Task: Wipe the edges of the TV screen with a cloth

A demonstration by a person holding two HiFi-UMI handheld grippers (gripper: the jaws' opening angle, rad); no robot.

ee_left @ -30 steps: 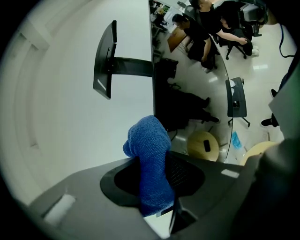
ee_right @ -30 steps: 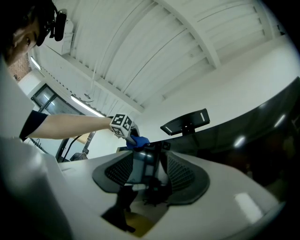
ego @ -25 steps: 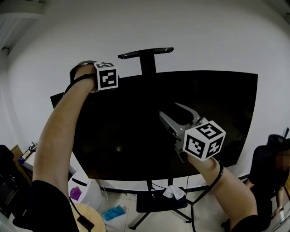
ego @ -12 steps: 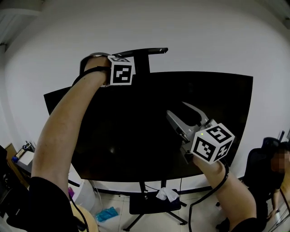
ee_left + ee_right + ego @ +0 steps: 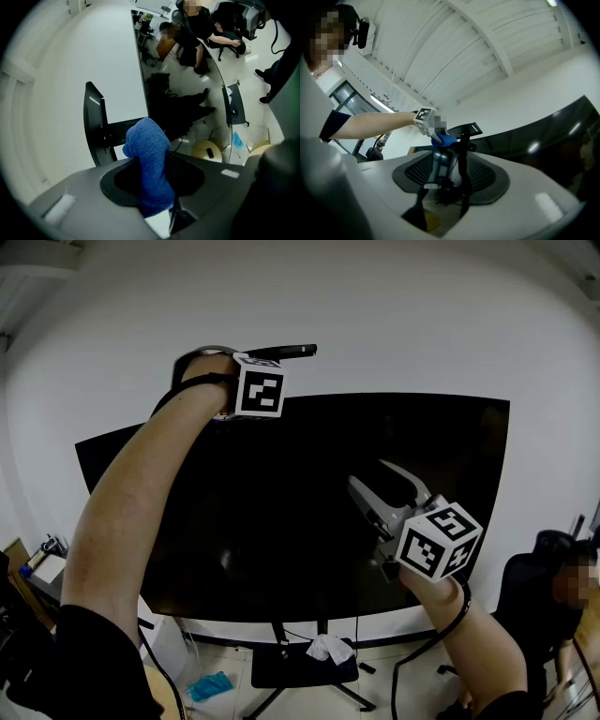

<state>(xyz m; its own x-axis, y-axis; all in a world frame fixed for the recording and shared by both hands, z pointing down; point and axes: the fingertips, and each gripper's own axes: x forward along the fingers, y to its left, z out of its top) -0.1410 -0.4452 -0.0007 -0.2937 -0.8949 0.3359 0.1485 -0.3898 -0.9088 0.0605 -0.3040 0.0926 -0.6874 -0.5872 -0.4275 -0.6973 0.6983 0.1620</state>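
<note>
Above the top edge of the TV screen [image 5: 309,512], open room is offered by the bare wall [image 5: 422,324] toward the right. Left of centre, that edge is backed by the stand's post and crossbar [image 5: 281,352]. The screen's left part is crossed by the left arm [image 5: 141,512], and its right-centre is fronted by the right gripper [image 5: 370,474], whose jaws are spread with nothing between them. Clear room is seen beside the right edge, short of a seated person [image 5: 553,587]. Under the bottom edge, passage is blocked by the stand's shelf [image 5: 281,673] and legs.
</note>
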